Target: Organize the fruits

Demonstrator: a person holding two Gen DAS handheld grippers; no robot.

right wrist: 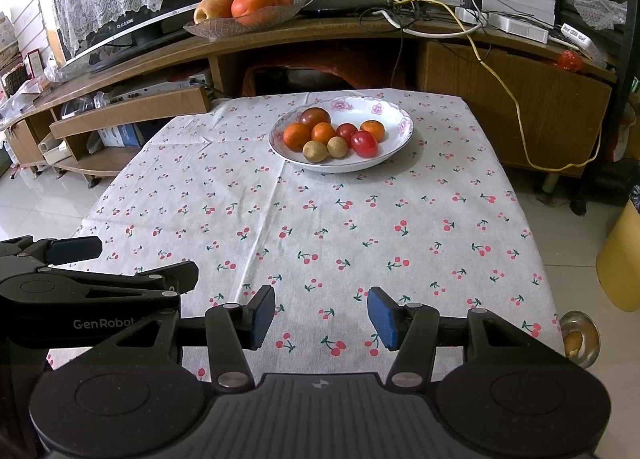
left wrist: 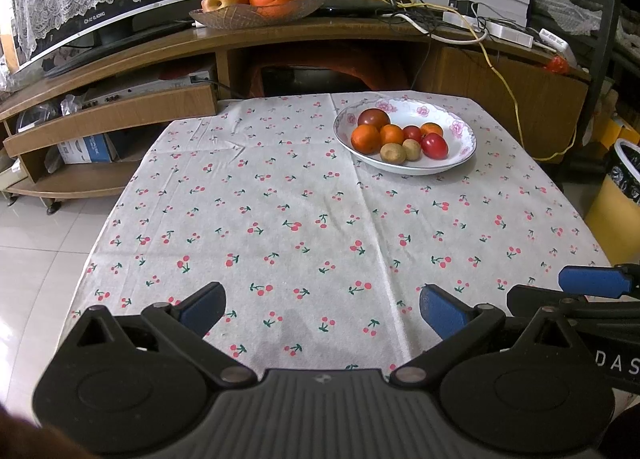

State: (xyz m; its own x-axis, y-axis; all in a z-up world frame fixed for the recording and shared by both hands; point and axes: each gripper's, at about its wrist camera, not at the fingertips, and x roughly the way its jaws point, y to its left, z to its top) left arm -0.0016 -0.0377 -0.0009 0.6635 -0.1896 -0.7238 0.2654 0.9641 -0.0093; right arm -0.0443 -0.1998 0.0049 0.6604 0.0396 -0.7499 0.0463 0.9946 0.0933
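Both grippers, left gripper (left wrist: 322,309) and right gripper (right wrist: 321,317), are hovering wide open and empty, fruits (right wrist: 334,133) sitting well ahead in the bowl (right wrist: 400,139), probably light, round and rollable, likely best pinched across their middles.

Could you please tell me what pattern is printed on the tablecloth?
Small red cherries with green stems on the pale tablecloth, clearest in the right wrist view.

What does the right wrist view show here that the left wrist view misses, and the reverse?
Only the right wrist view shows the small metal bowl on the floor by the table's corner. Only the left wrist view shows the black-lined bin. Both show the floral bowl of fruit on the cherry tablecloth, the glass fruit dish, and both open grippers: left gripper, right gripper.
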